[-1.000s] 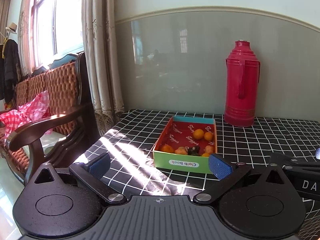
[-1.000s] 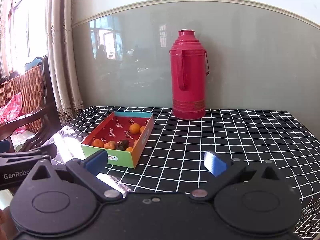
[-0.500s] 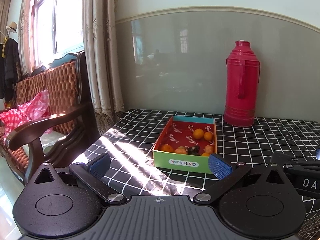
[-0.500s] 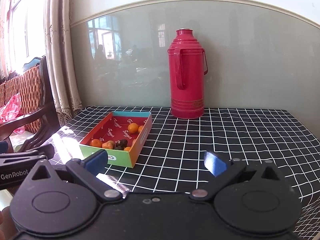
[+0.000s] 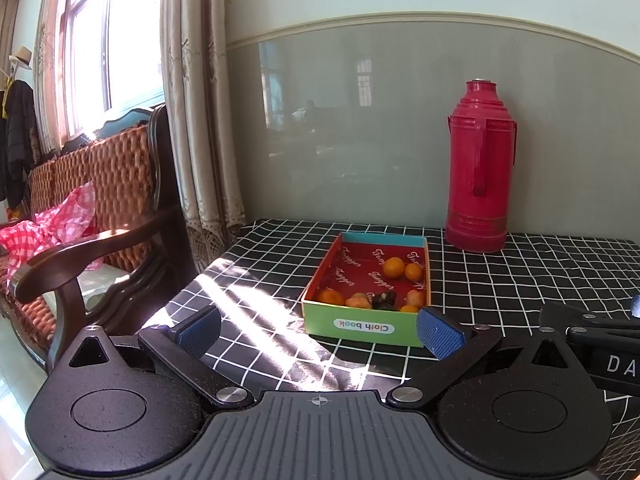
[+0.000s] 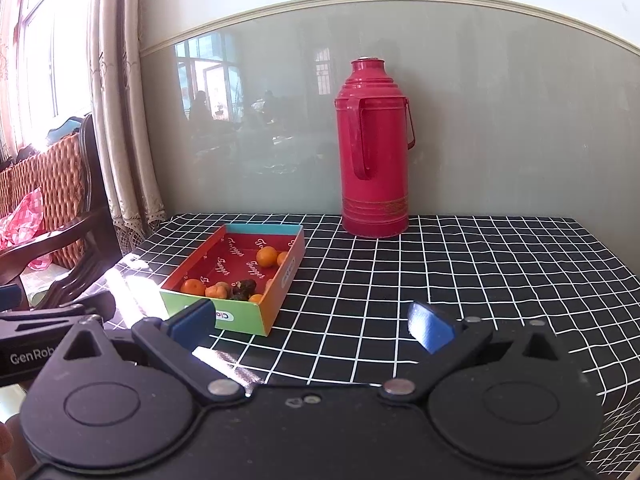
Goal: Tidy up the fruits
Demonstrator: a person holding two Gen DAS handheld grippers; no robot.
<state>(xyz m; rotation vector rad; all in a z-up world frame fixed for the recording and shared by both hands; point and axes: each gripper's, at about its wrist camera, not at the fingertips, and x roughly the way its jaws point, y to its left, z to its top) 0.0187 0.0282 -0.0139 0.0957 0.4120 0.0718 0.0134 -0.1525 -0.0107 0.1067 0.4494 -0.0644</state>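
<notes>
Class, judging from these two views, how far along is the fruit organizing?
Done: several small fruits already lie in the box. In hand: nothing; the left gripper and right gripper are open and empty. Left: no loose fruit shows on the tablecloth.

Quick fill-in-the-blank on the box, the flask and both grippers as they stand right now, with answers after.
1. The fruits lie inside the ____ box.
2. The red flask stands ____ on the checked tablecloth.
3. Both the left gripper and the right gripper are ____ and hold nothing.

Answers: cardboard; upright; open
</notes>
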